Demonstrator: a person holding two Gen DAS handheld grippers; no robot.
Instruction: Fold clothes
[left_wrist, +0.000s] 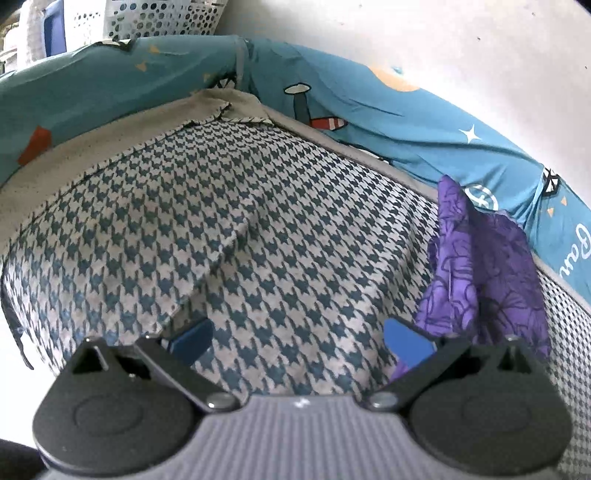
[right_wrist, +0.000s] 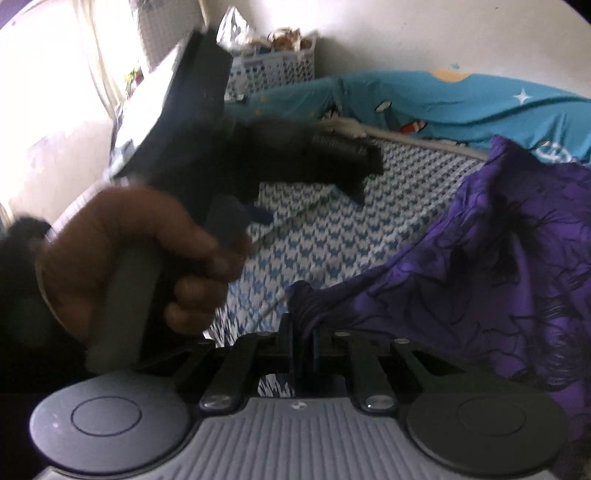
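Apparently purple garment pinched between right jaws.

Daylight enters from the window at far left, blown out to white glare. The hand before it is motion-blurred and underexposed. Fisheye bending curves the blue bedsheet; corners vignette dark.

A houndstooth bedspread meets teal cartoon-print bedding; behind stand what look like white perforated baskets.

Probably a home bedroom: bed, cartoon-print bedding, laundry baskets.
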